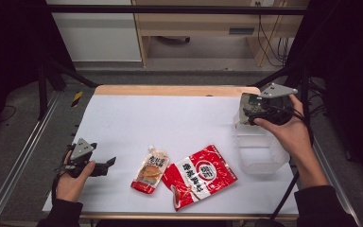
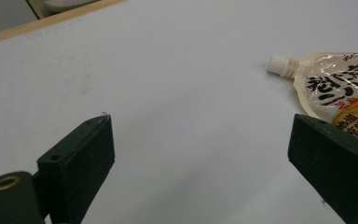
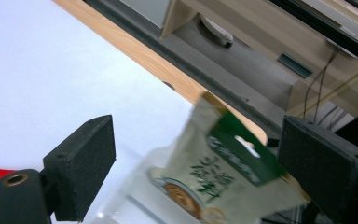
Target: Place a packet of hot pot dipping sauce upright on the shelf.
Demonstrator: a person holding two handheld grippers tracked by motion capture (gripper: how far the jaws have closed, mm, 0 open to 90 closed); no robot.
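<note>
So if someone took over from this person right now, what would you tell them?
Right gripper: jaws open above the clear tub. A green packet is loose between them, blurred; I cannot tell if it is in the tub yet.
Left gripper: jaws open, nothing between them, low over the white table near the spouted pouch.
The red bag lies beside the pouch.
Done: green packet brought to the tub.
Left, probably: pouch and red bag.
</note>
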